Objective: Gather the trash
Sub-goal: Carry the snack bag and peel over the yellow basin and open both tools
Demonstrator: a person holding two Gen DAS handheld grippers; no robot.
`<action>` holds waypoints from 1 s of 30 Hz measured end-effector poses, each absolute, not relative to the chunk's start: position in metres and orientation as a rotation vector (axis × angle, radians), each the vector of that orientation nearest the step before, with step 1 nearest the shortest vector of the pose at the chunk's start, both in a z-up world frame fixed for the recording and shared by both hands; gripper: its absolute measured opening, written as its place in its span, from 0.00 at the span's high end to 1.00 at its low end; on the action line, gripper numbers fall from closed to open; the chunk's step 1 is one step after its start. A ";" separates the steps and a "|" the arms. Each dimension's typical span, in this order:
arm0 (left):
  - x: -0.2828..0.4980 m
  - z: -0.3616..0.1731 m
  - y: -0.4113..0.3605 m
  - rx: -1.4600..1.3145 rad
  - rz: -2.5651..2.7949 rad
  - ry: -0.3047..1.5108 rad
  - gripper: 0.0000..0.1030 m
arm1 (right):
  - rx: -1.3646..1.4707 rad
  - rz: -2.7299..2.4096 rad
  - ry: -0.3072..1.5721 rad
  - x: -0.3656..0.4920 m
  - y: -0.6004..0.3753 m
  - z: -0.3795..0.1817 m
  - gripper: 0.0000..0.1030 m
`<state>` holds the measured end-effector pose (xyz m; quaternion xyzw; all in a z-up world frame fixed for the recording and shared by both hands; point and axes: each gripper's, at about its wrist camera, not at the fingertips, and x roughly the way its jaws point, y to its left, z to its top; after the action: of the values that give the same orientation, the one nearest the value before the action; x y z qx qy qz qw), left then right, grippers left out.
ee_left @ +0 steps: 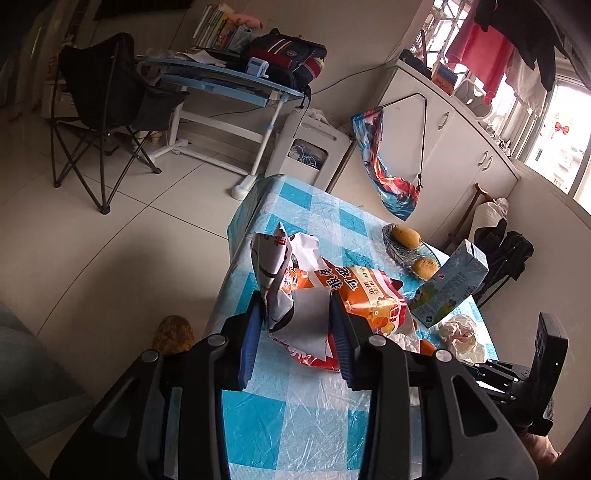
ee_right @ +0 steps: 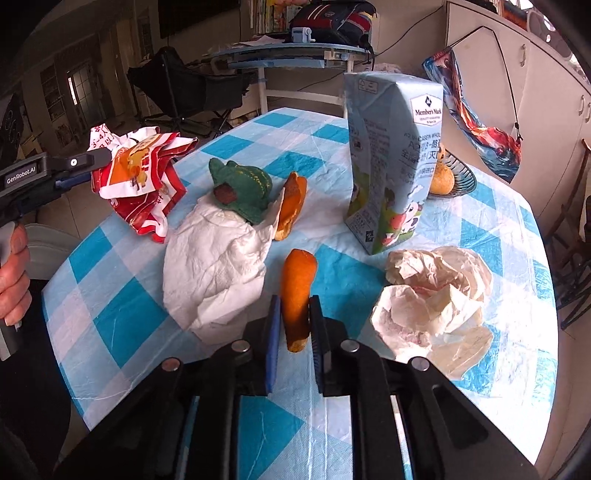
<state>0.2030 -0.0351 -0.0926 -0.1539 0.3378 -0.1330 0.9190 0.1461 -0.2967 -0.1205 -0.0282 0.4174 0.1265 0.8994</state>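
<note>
Trash sits scattered on the checked bench (ee_right: pixel 122 314). Left tool (ee_left: pixel 297 325) clamps a crumpled snack wrapper (ee_left: pixel 295 295), lifted off the cloth; right tool (ee_right: pixel 293 321) is pinched narrow on an orange peel (ee_right: pixel 295 295). Best to lift both straight up, keep squeezing, and steer clear of the milk carton (ee_right: pixel 391 158) and tissue wad (ee_right: pixel 436 295).

This is a room in a home. A table with a blue and white checked plastic cloth (ee_right: pixel 317 122) stands on a pale tiled floor (ee_left: pixel 110 236). Behind it are a blue and white desk (ee_left: pixel 221 79) with books (ee_left: pixel 218 27), a black folding chair (ee_left: pixel 107 107), white cupboards (ee_left: pixel 454 136), and clothes hanging by the window (ee_left: pixel 480 48).
</note>
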 end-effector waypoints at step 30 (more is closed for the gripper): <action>0.023 -0.019 -0.029 -0.206 -0.384 0.573 0.67 | 0.373 0.383 0.732 -0.017 -0.268 -0.079 0.84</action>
<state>0.0226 -0.0293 -0.0185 -0.1009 0.2803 -0.1877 0.9360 -0.0172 -0.2684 -0.0790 0.1800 0.3538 0.1850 0.8990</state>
